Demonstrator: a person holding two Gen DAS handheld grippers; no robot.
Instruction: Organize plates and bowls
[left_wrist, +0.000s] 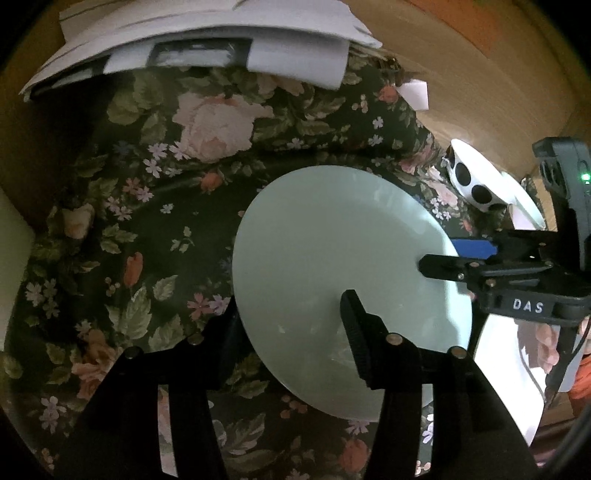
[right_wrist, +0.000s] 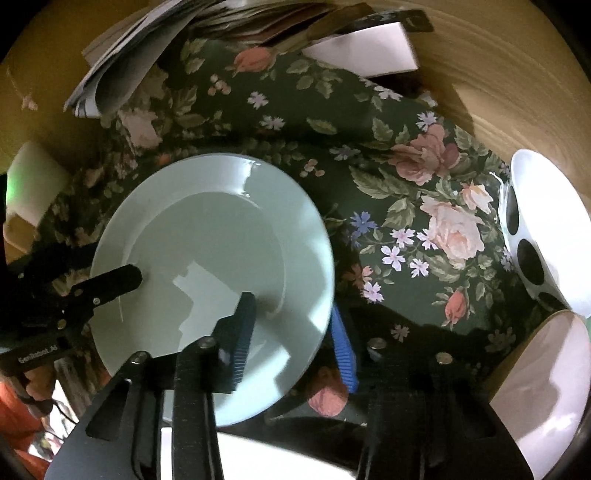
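Hand-held grippers, your left (left_wrist: 291, 314) and right (right_wrist: 291, 332), each pinch the pale plate's (right_wrist: 207, 236) rim; spotted bowl (right_wrist: 532, 236) awaits.

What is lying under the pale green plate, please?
The pale green plate is over the floral cloth, which shows all around it. One finger of each claw goes under its rim. Whatever else may lie below its middle is covered.
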